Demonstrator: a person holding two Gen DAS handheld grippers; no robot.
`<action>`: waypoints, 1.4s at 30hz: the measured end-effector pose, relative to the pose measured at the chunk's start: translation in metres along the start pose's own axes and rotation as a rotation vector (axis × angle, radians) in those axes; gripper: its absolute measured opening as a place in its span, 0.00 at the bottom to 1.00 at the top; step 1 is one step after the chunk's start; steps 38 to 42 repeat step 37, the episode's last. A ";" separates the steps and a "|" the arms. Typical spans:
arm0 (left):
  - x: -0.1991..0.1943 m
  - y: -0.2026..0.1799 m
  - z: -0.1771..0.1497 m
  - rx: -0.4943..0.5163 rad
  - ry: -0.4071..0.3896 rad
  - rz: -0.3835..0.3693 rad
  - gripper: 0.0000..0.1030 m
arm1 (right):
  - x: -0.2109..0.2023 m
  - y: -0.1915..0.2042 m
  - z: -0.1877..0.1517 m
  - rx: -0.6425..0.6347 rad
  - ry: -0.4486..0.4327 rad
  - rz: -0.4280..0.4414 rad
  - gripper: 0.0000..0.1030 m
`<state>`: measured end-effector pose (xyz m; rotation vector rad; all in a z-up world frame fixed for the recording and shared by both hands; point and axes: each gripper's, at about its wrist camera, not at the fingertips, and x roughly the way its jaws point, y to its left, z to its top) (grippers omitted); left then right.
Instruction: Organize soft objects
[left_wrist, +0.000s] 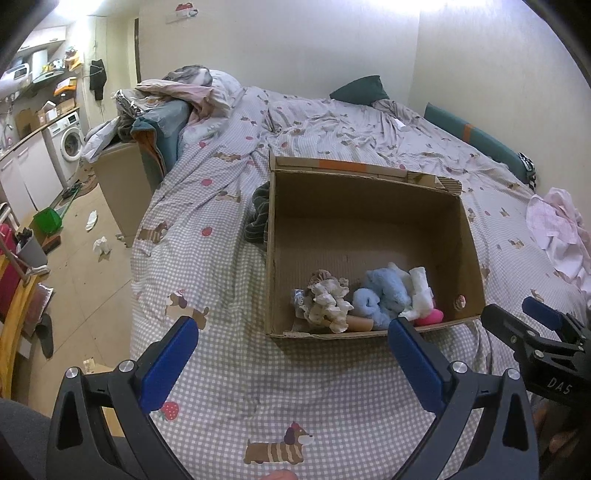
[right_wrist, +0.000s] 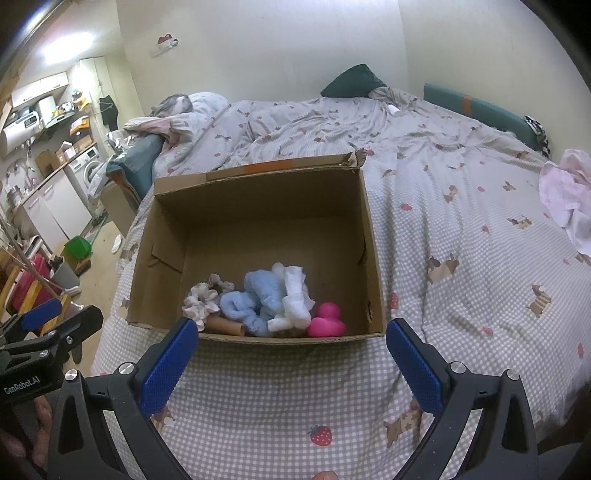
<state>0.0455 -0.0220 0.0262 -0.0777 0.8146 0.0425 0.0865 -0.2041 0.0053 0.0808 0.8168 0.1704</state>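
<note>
An open cardboard box (left_wrist: 362, 206) (right_wrist: 258, 192) sits on the bed. At its near wall lie a beige ruffled cloth (left_wrist: 328, 301) (right_wrist: 201, 299), a light blue plush (left_wrist: 384, 291) (right_wrist: 255, 295), a white rolled cloth (left_wrist: 419, 291) (right_wrist: 295, 291), a pink toy (left_wrist: 430, 316) (right_wrist: 327, 320) and a cardboard tube (left_wrist: 360, 324) (right_wrist: 227, 326). My left gripper (left_wrist: 293, 332) hovers open in front of the box with nothing between its blue pads. Just right of it, my right gripper (right_wrist: 291, 336) (left_wrist: 517, 314) is also open and empty.
A dark striped cloth (left_wrist: 258, 214) lies against the box's left side. Pink clothing (left_wrist: 561, 232) (right_wrist: 569, 192) lies on the bed at the right. A green pillow (left_wrist: 360, 90) rests by the wall. To the left the floor holds scattered litter, a green dustpan (left_wrist: 48, 219) and a washing machine (left_wrist: 68, 142).
</note>
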 end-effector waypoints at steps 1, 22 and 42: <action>0.000 0.000 0.000 0.000 0.000 0.000 0.99 | 0.000 0.000 0.000 -0.001 0.001 0.000 1.00; 0.003 0.003 -0.001 -0.017 0.010 0.003 0.99 | -0.003 -0.004 0.001 0.005 -0.010 -0.003 1.00; 0.003 0.002 -0.002 -0.011 0.006 0.000 0.99 | -0.004 -0.001 0.001 0.005 -0.016 0.001 1.00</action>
